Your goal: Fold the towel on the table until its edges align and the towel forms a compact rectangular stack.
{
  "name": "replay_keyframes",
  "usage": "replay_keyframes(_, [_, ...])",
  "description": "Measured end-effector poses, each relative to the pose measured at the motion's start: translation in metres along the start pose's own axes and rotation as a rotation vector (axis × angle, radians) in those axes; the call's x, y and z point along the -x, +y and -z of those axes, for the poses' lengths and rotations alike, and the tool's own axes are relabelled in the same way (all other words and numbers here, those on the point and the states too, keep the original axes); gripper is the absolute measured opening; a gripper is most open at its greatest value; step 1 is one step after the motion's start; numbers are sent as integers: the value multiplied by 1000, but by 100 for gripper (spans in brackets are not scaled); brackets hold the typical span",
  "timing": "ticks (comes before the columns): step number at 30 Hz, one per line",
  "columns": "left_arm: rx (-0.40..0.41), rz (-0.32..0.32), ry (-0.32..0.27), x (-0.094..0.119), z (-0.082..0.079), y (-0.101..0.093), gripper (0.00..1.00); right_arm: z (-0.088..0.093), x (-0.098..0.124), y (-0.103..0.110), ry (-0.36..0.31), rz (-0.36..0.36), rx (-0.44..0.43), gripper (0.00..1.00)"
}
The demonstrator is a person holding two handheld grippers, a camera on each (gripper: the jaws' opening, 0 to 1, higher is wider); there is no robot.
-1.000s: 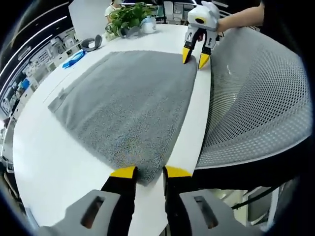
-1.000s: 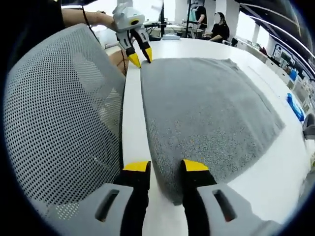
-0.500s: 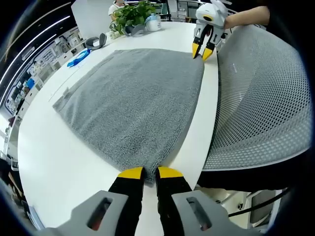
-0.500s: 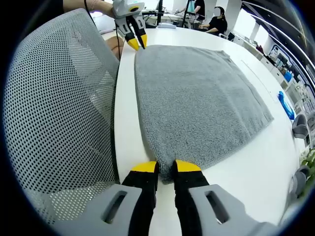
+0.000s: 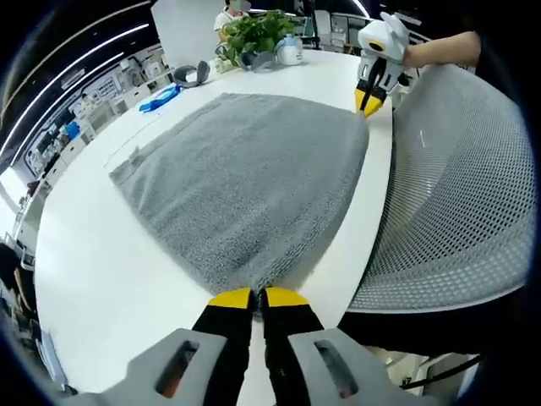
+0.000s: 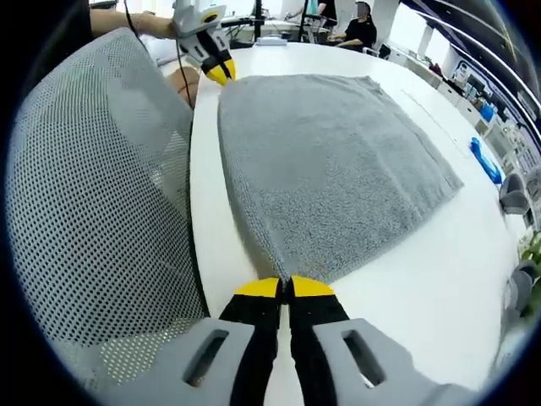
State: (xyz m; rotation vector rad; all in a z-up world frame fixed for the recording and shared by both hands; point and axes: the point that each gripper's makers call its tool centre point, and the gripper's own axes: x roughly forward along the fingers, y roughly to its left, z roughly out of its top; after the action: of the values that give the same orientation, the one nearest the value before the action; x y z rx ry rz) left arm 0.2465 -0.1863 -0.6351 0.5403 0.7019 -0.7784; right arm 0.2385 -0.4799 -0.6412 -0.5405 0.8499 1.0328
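Surface: a wide white surface (image 5: 101,279) carries everything; its near edge runs along a chair.
Chair: a grey mesh chair back (image 5: 456,186) stands just beside the near edge of the surface (in the right gripper view it fills the left side (image 6: 93,194)).
Towel: a grey towel (image 5: 245,178) lies spread flat on the surface, one layer, not folded; its near edge runs along the near edge of the surface, and its two near corners are each between tongs.
Left tongs: the left tongs (image 5: 256,298) are clenched on the near left corner of the towel, yellow tips together with the cloth between them; in the right gripper view they show far away (image 6: 218,73) at that same corner, held by a hand (image 6: 161,24).
Right tongs: the right tongs (image 6: 284,288) are clenched on the near right corner of the towel, tips nearly touching; in the left gripper view they appear at the top (image 5: 369,101), tips pressed on the corner.
Plant: a green plant (image 5: 264,32) stands at the far end of the surface, well apart from the towel.
Small things: a blue object (image 5: 159,99) and a grey object (image 5: 193,74) lie near the far left edge (too small to tell what they are).
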Motion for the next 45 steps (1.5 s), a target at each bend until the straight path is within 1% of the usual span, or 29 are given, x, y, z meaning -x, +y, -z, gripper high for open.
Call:
replay_keyframes(2, [61, -13, -47, 5, -8, 1, 3, -10, 8, -7, -61, 25, -70, 0])
replay_keyframes(3, [96, -28, -89, 10, -15, 3, 3, -20, 15, -11, -116, 32, -123, 0])
replay_keyframes(4, [120, -40, -120, 13, -21, 5, 3, -26, 19, -12, -153, 36, -151, 0])
replay_keyframes(5, [167, -54, -158, 17, -28, 8, 3, -31, 26, -15, -192, 44, -171, 0])
replay_keyframes(7, [218, -69, -206, 23, -36, 12, 3, -37, 36, -20, -239, 75, -197, 0])
replay_keyframes(8, [234, -79, -227, 27, -41, 15, 3, -38, 38, -22, -253, 85, -202, 0])
replay_keyframes(11, [208, -107, -241, 35, -51, 16, 3, -40, 48, -23, -293, 97, -249, 0])
replay_keyframes(13, [217, -125, -267, 41, -58, 16, 3, -47, 56, -25, -350, 114, -310, 0])
replay_keyframes(14, [240, -134, -302, 45, -65, 16, 3, -52, 63, -28, -394, 133, -351, 0])
replay_keyframes(15, [251, -136, -317, 48, -68, 16, 3, -53, 67, -30, -414, 142, -365, 0])
replay_keyframes(16, [259, -141, -325, 52, -70, 15, 3, -54, 73, -30, -432, 156, -382, 0])
replay_keyframes(18, [259, -150, -331, 55, -72, 14, 3, -53, 80, -30, -438, 174, -391, 0])
replay_keyframes(19, [261, -156, -343, 58, -75, 14, 3, -53, 82, -29, -442, 177, -394, 0])
replay_keyframes(20, [272, -154, -354, 60, -77, 14, 3, -53, 85, -29, -446, 180, -399, 0])
replay_keyframes(21, [289, -148, -372, 62, -82, 12, 3, -52, 88, -29, -453, 187, -406, 0])
replay_keyframes(22, [291, -143, -377, 63, -85, 11, 3, -53, 91, -29, -458, 192, -411, 0])
replay_keyframes(24, [306, -138, -379, 66, -89, 10, 3, -55, 97, -30, -486, 199, -435, 0])
replay_keyframes(25, [315, -133, -384, 67, -91, 10, 3, -58, 102, -31, -513, 206, -448, 0])
replay_keyframes(26, [328, -127, -403, 66, -88, 13, 3, -59, 105, -31, -533, 206, -466, 0])
replay_keyframes(27, [336, -125, -416, 68, -91, 14, 3, -61, 109, -30, -549, 203, -476, 0])
replay_keyframes(29, [354, -128, -445, 75, -99, 16, 3, -59, 115, -32, -570, 206, -485, 0])
replay_keyframes(31, [371, -139, -482, 84, -109, 19, 3, -65, 122, -28, -596, 208, -487, 0])
replay_keyframes(34, [416, -134, -546, 99, -122, 22, 3, -80, 139, -20, -653, 207, -481, 0])
replay_keyframes(35, [430, -132, -570, 104, -124, 23, 3, -83, 143, -19, -674, 205, -485, 0])
replay_keyframes(36, [440, -133, -581, 107, -125, 25, 3, -88, 148, -17, -699, 198, -496, 0])
replay_keyframes(37, [451, -130, -588, 110, -127, 25, 3, -91, 151, -14, -724, 174, -526, 0])
replay_keyframes(38, [464, -123, -598, 115, -130, 23, 3, -93, 158, -13, -762, 132, -576, 0])
replay_keyframes(40, [468, -114, -610, 123, -135, 21, 3, -94, 166, -12, -801, 117, -603, 0])
replay_keyframes(45, [484, -94, -630, 135, -136, 15, 3, -88, 172, -1, -806, 102, -628, 0])
